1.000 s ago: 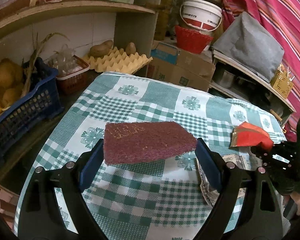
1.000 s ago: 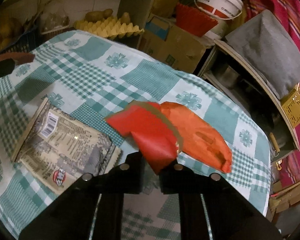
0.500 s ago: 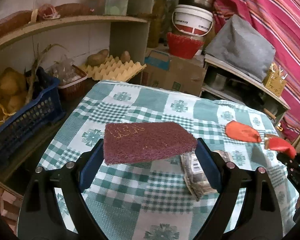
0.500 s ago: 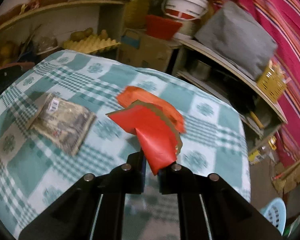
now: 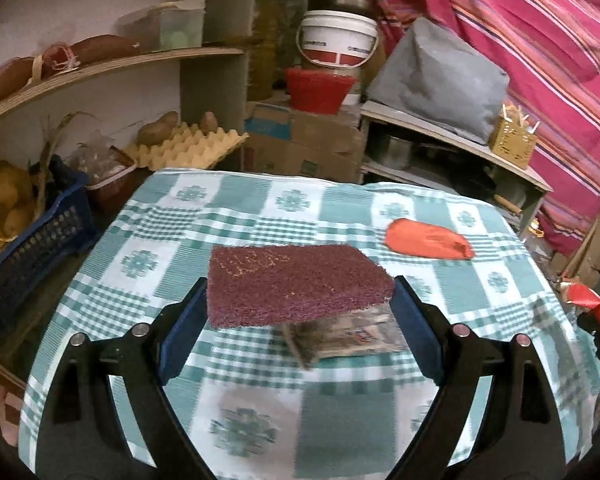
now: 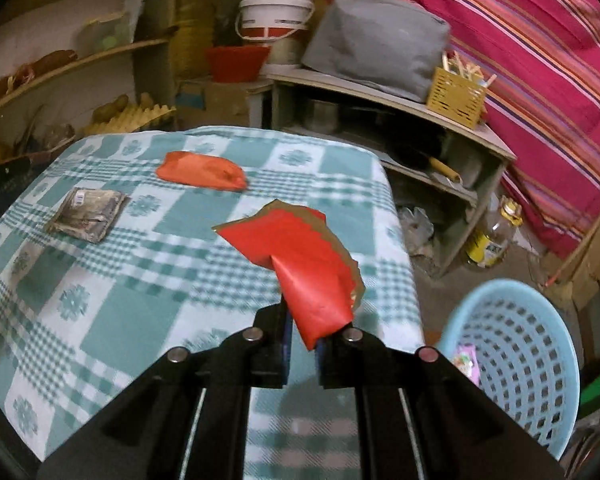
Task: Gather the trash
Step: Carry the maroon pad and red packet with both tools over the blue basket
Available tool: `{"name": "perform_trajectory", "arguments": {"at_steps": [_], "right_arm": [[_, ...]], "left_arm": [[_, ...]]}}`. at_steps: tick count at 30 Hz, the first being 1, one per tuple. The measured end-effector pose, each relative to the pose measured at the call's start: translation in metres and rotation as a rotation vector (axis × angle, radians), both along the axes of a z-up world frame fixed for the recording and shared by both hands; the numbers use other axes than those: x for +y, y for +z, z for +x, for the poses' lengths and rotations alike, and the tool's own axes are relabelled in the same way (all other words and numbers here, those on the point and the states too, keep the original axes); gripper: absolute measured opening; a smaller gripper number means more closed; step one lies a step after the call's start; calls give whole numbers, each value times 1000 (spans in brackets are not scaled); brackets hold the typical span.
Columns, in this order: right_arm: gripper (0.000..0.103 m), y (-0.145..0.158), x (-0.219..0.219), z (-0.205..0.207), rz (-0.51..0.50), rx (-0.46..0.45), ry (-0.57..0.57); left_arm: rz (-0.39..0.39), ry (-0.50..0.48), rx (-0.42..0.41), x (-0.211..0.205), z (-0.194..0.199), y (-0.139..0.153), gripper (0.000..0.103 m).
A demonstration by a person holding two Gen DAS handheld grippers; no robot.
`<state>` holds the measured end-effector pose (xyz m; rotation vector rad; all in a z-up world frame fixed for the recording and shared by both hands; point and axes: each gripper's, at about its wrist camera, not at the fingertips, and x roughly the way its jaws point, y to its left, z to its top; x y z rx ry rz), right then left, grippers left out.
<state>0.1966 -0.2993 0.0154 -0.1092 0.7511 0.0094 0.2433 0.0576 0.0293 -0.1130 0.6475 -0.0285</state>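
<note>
My left gripper (image 5: 298, 322) is shut on a wide maroon scouring pad (image 5: 296, 286), which spans the gap between its blue pads above the checked tablecloth (image 5: 260, 208). My right gripper (image 6: 302, 344) is shut on a red paper wrapper (image 6: 300, 256) and holds it over the table's right edge. That wrapper (image 5: 586, 296) and gripper also show at the right edge of the left wrist view. An orange wrapper (image 6: 202, 170) (image 5: 428, 238) and a brown printed packet (image 6: 88, 214) (image 5: 352, 336) lie flat on the cloth. A light blue perforated basket (image 6: 516, 360) stands on the floor at lower right.
Shelves with an egg tray (image 5: 188, 148), a blue crate (image 5: 32, 248) of potatoes and cardboard boxes (image 5: 304, 144) stand behind the table. A low shelf unit (image 6: 440, 152) with a grey bag (image 6: 376, 40), a yellow basket (image 6: 456, 96) and an oil bottle (image 6: 496, 236) is on the right.
My right gripper has carried the red wrapper off to the right, away from the orange wrapper, and the blue basket has come into view. The left gripper drew back with the pad.
</note>
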Motion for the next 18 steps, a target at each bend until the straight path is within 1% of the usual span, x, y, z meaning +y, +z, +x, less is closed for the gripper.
{"name": "perform_trajectory", "arguments": {"at_steps": [2, 4, 7, 9, 12, 18], "right_arm": [[9, 0, -6, -3, -1, -1, -5], [9, 2, -13, -6, -1, -9, -16], [9, 5, -25, -10, 9, -22, -42], [9, 8, -37, -15, 11, -32, -67], [9, 11, -55, -23, 26, -42, -105], [9, 13, -94, -40, 4, -53, -185]], "left_arm": [[-12, -1, -8, -6, -4, 1, 86], [-13, -3, 5, -13, -2, 3, 86], [-21, -15, -10, -24, -4, 8, 86], [-9, -31, -14, -35, -5, 9, 86], [14, -72, -19, -56, -7, 10, 86], [30, -158, -28, -107, -13, 11, 86]]}}
